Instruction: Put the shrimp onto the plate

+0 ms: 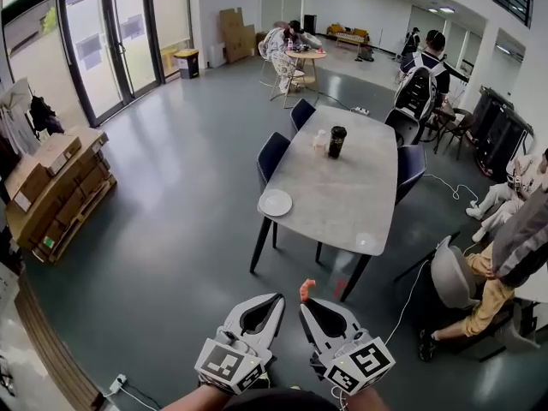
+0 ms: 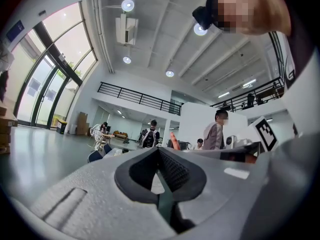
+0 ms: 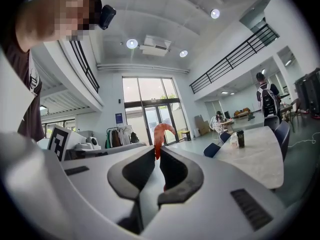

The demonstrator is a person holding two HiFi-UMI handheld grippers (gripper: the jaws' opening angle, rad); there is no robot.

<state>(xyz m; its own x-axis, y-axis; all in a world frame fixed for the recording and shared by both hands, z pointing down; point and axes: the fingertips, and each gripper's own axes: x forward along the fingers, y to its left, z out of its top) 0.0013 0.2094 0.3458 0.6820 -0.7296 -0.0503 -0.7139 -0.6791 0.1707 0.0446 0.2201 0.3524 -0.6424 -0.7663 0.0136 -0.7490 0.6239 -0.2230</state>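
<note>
An orange shrimp [image 1: 306, 289] sticks up from the tip of my right gripper [image 1: 305, 305], which is shut on it low in the head view. In the right gripper view the shrimp [image 3: 160, 134] curls above the pinched jaws of that gripper [image 3: 158, 154]. My left gripper [image 1: 276, 300] hangs close beside it, shut with nothing held; in its own view the left gripper [image 2: 159, 153] has its jaws together and the shrimp [image 2: 173, 140] peeks over the right one. The white plate [image 1: 276, 202] lies empty on the near left corner of the grey table [image 1: 351, 199], well ahead of both grippers.
A black cup [image 1: 337, 141] and a small clear container [image 1: 319, 139] stand at the table's far end. Dark blue chairs [image 1: 272, 155] line its sides. A seated person [image 1: 501, 272] is at the right, and cardboard boxes [image 1: 56, 187] are stacked at the left. Grey floor lies between me and the table.
</note>
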